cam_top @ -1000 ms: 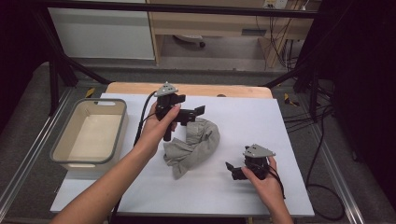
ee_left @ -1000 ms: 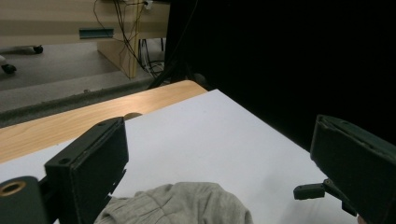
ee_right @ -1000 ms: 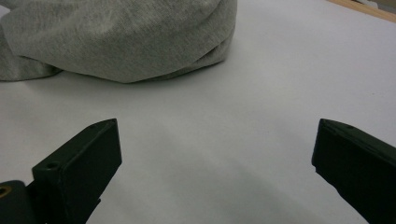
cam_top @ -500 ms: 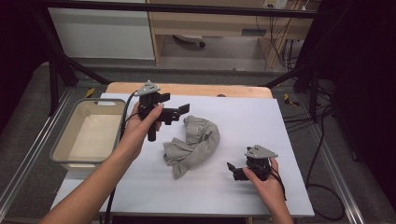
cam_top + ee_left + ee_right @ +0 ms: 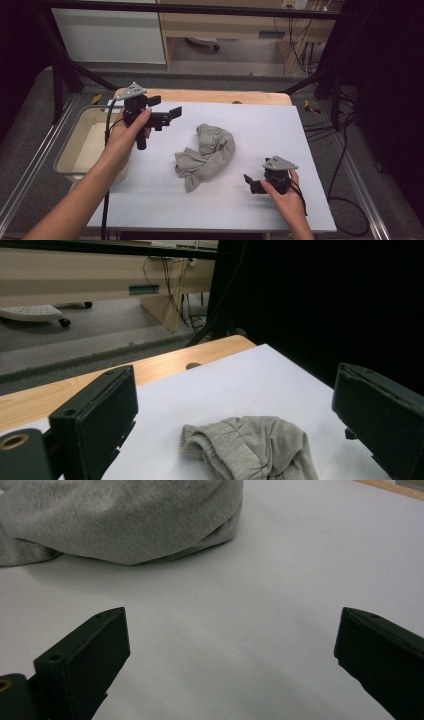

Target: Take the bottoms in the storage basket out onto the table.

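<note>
High view: crumpled grey garment [image 5: 207, 155] runs diagonally; both grippers wide open, empty.

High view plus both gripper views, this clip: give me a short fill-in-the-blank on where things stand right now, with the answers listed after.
1. The crumpled garment lying on the white sheet is ____ in colour.
2. The left gripper is held above the sheet with its jaws ____.
3. The right gripper sits low over the sheet and grips ____.
4. The tub stands at the table's ____ edge in the high view.

Missing words: grey; open; nothing; left
</note>
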